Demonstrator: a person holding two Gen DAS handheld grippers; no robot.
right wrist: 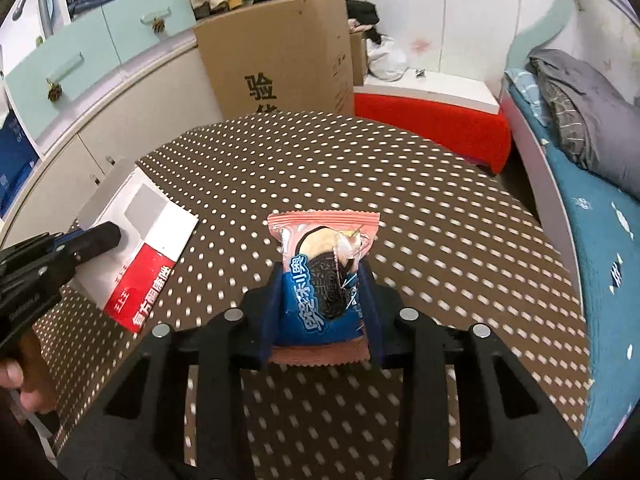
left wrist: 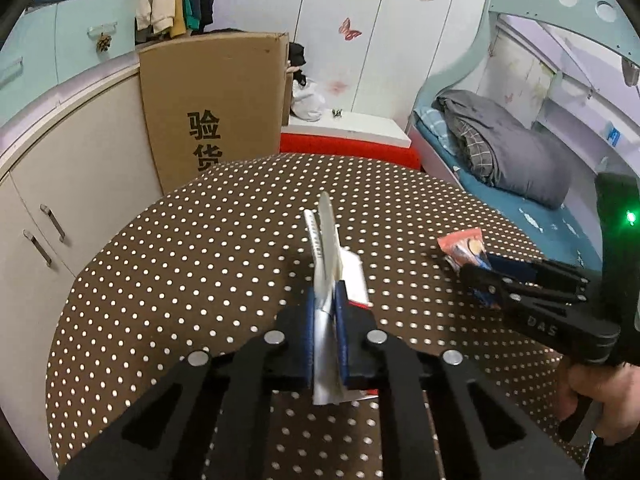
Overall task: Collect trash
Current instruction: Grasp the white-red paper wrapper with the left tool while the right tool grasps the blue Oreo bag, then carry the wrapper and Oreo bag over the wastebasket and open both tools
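Note:
My left gripper [left wrist: 326, 300] is shut on a flattened white and red carton [left wrist: 326, 248], held edge-on above the brown polka-dot table [left wrist: 180, 260]. The same carton [right wrist: 148, 240] shows flat-faced at the left of the right wrist view, pinched by the left gripper [right wrist: 106, 238]. My right gripper [right wrist: 324, 280] is shut on a pink and blue cookie wrapper [right wrist: 320, 272] with a biscuit picture, held above the table [right wrist: 440, 220]. In the left wrist view the right gripper [left wrist: 480, 270] holds that wrapper [left wrist: 460, 246] at the right.
A tall cardboard box [left wrist: 212, 104] stands behind the table beside white cabinets [left wrist: 60, 184]. A red bench with a white board [left wrist: 348, 136] is at the back. A bed with a grey blanket [left wrist: 508, 152] runs along the right.

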